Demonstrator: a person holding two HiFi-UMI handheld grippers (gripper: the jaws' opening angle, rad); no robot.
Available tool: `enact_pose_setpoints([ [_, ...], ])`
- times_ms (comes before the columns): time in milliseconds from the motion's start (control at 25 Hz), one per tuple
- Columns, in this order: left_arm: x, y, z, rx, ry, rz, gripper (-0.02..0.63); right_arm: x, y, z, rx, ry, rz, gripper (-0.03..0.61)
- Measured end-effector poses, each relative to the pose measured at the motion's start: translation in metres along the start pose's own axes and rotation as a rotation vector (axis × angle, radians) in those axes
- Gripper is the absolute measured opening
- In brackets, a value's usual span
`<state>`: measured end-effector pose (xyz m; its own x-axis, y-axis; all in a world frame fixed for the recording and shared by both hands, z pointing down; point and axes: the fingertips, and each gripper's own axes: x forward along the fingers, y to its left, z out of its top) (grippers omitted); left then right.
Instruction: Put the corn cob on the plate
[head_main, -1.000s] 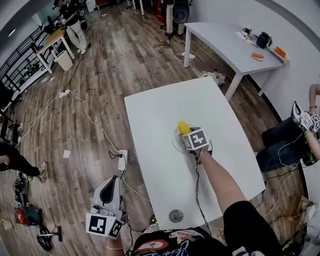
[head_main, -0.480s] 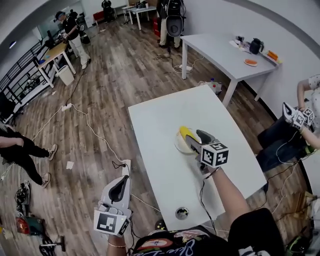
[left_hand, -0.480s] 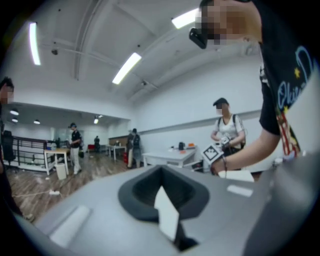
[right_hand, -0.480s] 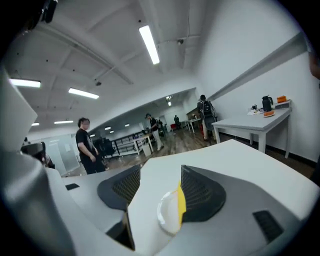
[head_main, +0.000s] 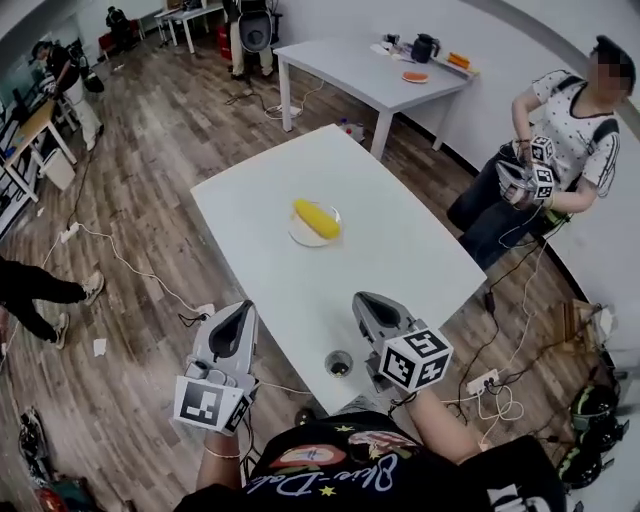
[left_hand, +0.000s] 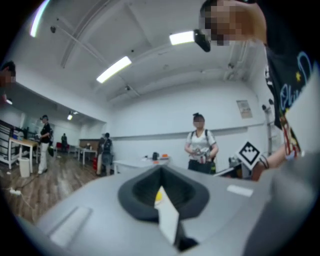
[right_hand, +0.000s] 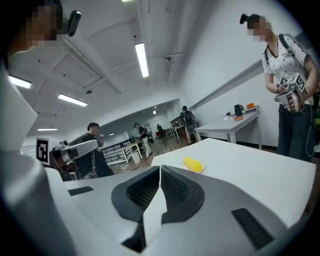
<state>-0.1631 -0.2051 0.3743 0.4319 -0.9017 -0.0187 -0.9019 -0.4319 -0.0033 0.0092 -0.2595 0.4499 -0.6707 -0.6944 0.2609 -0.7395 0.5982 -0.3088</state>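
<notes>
Corn cob (head_main: 316, 219) lies on plate (head_main: 299, 237), while left tool (head_main: 241, 309) and right tool (head_main: 362, 299) are clenched empty.

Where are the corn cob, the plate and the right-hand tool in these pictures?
corn cob (head_main: 316, 219), head view, middle of the yellow cob.
plate (head_main: 297, 237), head view, bare rim at the cob's lower left.
right tool (head_main: 366, 300), head view, the tip where its shut jaws meet.

Wood plank floor (head_main: 150, 170), white walls (head_main: 500, 40), ceiling strip lights (right_hand: 141, 59). One white table (head_main: 400, 250) stands mid-room, another table (head_main: 340, 65) by the wall.
</notes>
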Motion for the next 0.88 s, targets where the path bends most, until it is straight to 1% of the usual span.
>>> enact_pose_setpoints([
  [200, -0.001, -0.033, -0.011, -0.032, 0.028, -0.098, -0.002, -0.041, 0.021, 0.005, -0.027, -0.068, -0.033, 0.015],
  [320, -0.001, -0.05, -0.004, -0.037, 0.013, -0.14, -0.002, -0.062, 0.025, 0.009, -0.031, -0.083, -0.034, 0.015],
  [480, -0.006, -0.06, 0.007, -0.028, -0.023, -0.158, -0.002, -0.078, 0.03, 0.018, -0.019, -0.118, -0.049, 0.015],
  [720, -0.012, -0.071, 0.01, -0.01, -0.016, -0.18, -0.002, -0.086, 0.039, 0.033, -0.029, -0.168, -0.033, 0.015],
  [880, -0.014, -0.07, 0.002, -0.021, 0.024, -0.175, -0.002, -0.084, 0.045, 0.04, -0.023, -0.182, -0.009, 0.015],
])
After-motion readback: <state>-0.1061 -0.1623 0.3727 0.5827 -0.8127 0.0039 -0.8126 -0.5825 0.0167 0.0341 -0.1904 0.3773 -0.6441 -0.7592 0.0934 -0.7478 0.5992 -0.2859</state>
